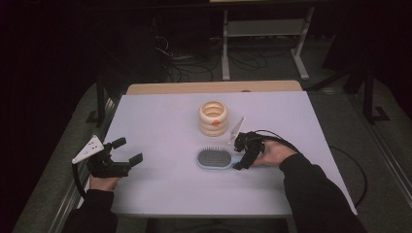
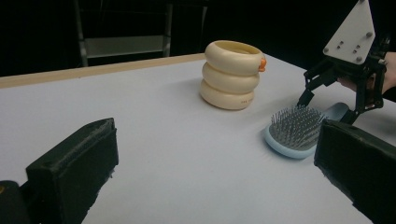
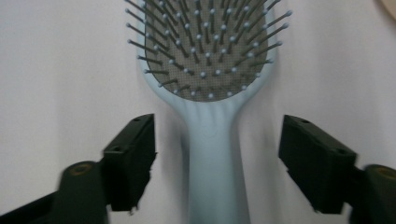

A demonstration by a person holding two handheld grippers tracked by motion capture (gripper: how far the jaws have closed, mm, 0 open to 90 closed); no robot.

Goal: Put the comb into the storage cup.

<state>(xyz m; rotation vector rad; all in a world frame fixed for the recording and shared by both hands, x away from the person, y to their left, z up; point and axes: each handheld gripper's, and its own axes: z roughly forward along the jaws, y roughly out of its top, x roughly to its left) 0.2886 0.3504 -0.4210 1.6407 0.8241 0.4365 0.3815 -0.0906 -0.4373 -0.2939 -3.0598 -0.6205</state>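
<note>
Blue hairbrush (image 3: 210, 93) lies bristles-up; the right gripper (image 3: 217, 156) straddles its handle, 2 jaws apart, untouching. Centre them, squeeze squarely. Left gripper (image 1: 127, 151) waits open, empty.

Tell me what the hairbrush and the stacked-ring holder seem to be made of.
Hairbrush: likely moulded plastic, pale blue, smooth with a soft sheen; thin ball-tipped pins sit in a dark grey pad, possibly rubber. Stacked-ring holder: cream, rounded, matte with soft highlights, so plastic or silicone; which one is unclear.
</note>
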